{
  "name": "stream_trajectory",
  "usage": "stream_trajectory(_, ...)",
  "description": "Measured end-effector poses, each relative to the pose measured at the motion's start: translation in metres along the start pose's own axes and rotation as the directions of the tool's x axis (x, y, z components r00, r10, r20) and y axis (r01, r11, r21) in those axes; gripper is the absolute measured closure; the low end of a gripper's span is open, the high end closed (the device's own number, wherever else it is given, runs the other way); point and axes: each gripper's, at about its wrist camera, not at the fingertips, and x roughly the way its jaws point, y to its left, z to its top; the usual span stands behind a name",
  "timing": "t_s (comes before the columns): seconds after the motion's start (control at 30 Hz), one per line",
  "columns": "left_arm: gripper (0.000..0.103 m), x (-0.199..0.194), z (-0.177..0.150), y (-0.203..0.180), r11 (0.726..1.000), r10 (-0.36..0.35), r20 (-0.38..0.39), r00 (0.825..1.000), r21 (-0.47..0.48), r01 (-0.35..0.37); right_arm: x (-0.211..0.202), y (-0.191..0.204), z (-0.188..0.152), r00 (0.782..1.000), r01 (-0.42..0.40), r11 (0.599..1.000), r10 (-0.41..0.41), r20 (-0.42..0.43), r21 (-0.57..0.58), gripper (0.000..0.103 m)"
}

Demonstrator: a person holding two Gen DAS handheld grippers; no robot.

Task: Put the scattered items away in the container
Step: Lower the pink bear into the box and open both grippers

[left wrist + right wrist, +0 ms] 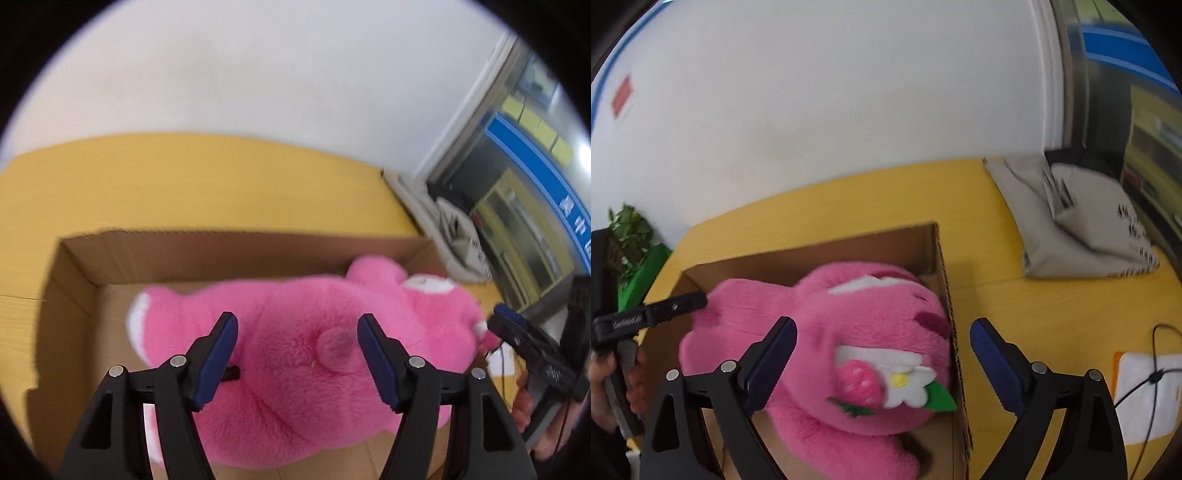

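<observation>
A pink plush bear [295, 369] lies inside an open cardboard box [221, 251] on the yellow table. My left gripper [297, 321] is open just above the bear's back, one pad on each side of its small round tail. In the right wrist view the bear [820, 332] shows its face, with a strawberry and a white flower sewn on. My right gripper [882, 325] hangs open over the bear's head, near the box's right wall [945, 280]. Neither gripper's pads press on the plush. One finger [517, 332] of the right gripper shows at the left view's edge.
A crumpled grey bag [1071, 229] lies on the yellow table [1052, 295] to the right of the box. A white sheet with an orange edge [1145, 391] and a black cable lie near the right. Green leaves [631, 240] stand at the left, against the white wall.
</observation>
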Motion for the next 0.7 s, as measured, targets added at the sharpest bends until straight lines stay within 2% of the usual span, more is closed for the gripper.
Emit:
stream_trajectory(0.07,0.036,-0.013,-0.003,-0.004,0.999,-0.035,-0.028,0.999,0.030,0.036,-0.018,0.012,0.000,0.997,-0.073,0.995,0.073,-0.003,-0.061,0.006)
stream_trajectory(0.17,0.036,-0.010,-0.019,-0.015,0.992,-0.059,-0.130,0.990,0.107,0.073,-0.020,0.040,-0.014,0.976,-0.200,0.966,0.180,-0.126,-0.166,0.006)
stream_trajectory(0.23,0.036,0.007,-0.037,-0.021,0.978,-0.075,-0.243,0.967,0.173,0.120,-0.010,0.058,-0.029,0.948,-0.274,0.941,0.229,-0.220,-0.200,0.007)
stream_trajectory(0.3,0.036,0.031,-0.054,-0.026,0.960,-0.040,-0.327,0.944,0.249,0.127,0.004,0.070,-0.041,0.930,-0.309,0.930,0.250,-0.270,-0.201,0.009)
stream_trajectory(0.37,0.036,0.051,-0.060,-0.025,0.957,0.005,-0.327,0.945,0.277,0.091,0.026,0.074,-0.046,0.938,-0.273,0.941,0.215,-0.273,-0.197,0.010)
stream_trajectory(0.47,0.036,0.063,-0.053,-0.019,0.963,0.006,-0.283,0.959,0.259,0.071,0.048,0.068,-0.048,0.959,-0.200,0.967,0.160,-0.235,-0.157,0.010)
stream_trajectory(0.57,0.036,0.065,-0.045,-0.010,0.971,0.033,-0.230,0.973,0.237,0.023,0.043,0.070,-0.048,0.973,-0.167,0.973,0.137,-0.184,-0.157,0.012)
stream_trajectory(0.7,0.036,0.065,-0.049,-0.017,0.963,0.054,-0.221,0.974,0.268,0.008,0.037,0.082,-0.056,0.980,-0.141,0.971,0.109,-0.169,-0.192,0.011)
